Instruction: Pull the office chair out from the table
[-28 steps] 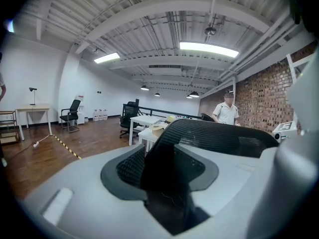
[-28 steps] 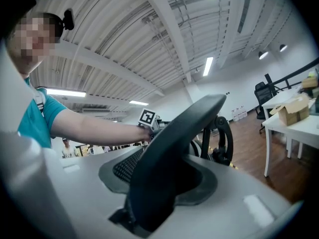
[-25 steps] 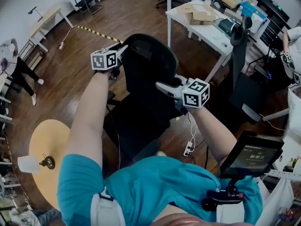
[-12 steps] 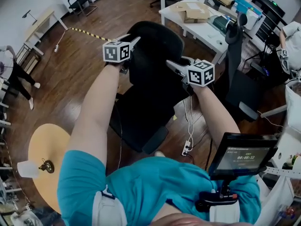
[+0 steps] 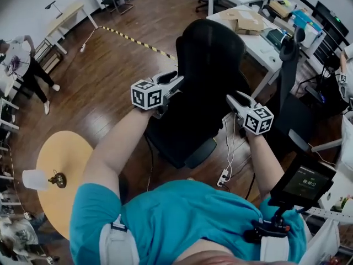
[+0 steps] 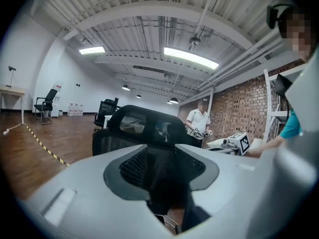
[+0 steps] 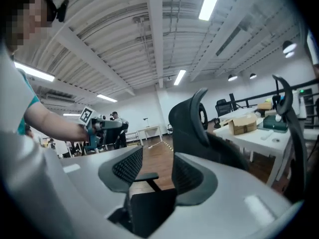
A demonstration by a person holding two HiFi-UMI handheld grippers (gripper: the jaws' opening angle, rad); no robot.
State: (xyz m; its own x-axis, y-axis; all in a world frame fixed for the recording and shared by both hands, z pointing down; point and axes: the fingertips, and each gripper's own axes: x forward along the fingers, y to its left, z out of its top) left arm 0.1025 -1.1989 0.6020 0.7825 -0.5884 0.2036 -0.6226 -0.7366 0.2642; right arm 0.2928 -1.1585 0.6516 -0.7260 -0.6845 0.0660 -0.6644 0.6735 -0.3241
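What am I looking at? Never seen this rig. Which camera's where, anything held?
No robot: a person wears a head camera and carries a two-jaw gripper in each hand. The head view looks down on both arms; the other two look along each gripper's jaws. The left gripper and right gripper flank the back of a black office chair near a white table carrying cardboard boxes. Right jaws stand apart, empty. The chair fills the left jaws' gap; whether they pinch it is unclear.

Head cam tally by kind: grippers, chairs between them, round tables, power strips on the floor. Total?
Grippers: 2 (left gripper, right gripper)
Black office chair between them: 1
Round yellow table: 1
Power strip on the floor: 1
Total: 5
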